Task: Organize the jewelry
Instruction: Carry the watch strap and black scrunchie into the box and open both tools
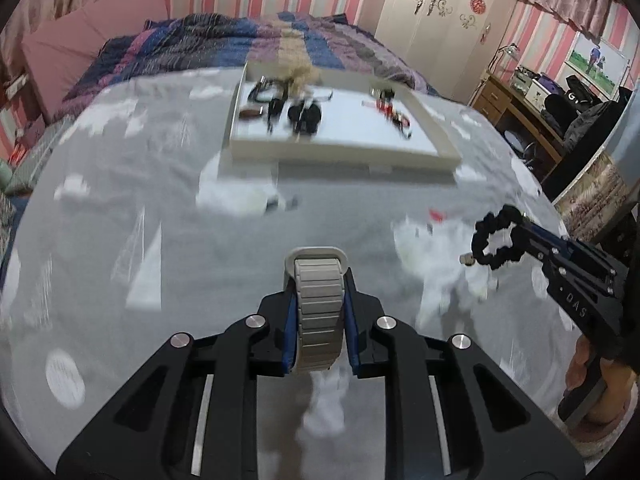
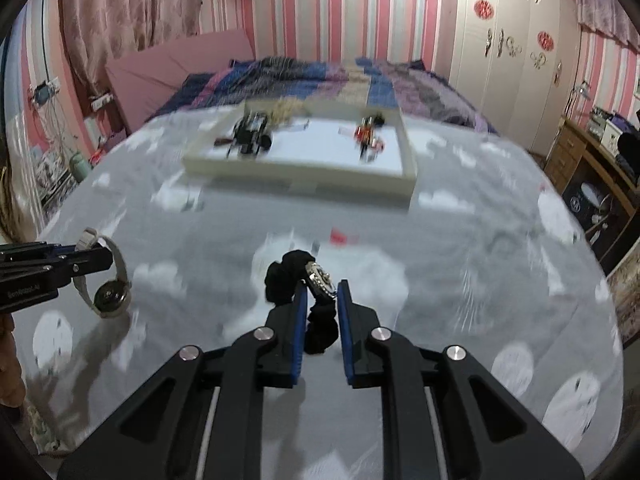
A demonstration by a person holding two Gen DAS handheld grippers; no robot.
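Both grippers are loaded and held above the grey patterned bedspread (image 1: 120, 208), short of the white tray (image 1: 436, 132) that lies further up the bed. The left gripper (image 1: 319, 322) has its fingers closed narrow on the band of a grey link-strap wristwatch (image 1: 318, 312); from the other side the watch hangs by that strap, its round dial dangling below. The right gripper (image 2: 322, 308) pinches a black scrunchie (image 2: 290, 280) with a sparkly charm (image 2: 320, 278) on it.

My worry is the watch: gripped only on a smooth strap with the heavy face swinging free, it could slip or twist out if the hand jerks, and drop onto the bedspread instead of the tray. The scrunchie is soft and caught by just part of its loop, so it might squirm loose too. Setting either down carelessly could tangle it with the heaps already in the tray.

Those heaps are too blurred to name: dark pieces on the left, red and black bits (image 2: 366, 136) on the right. A small red thing (image 2: 340, 237) on the bedspread is equally unclear, and I cannot tell what the charm actually is.
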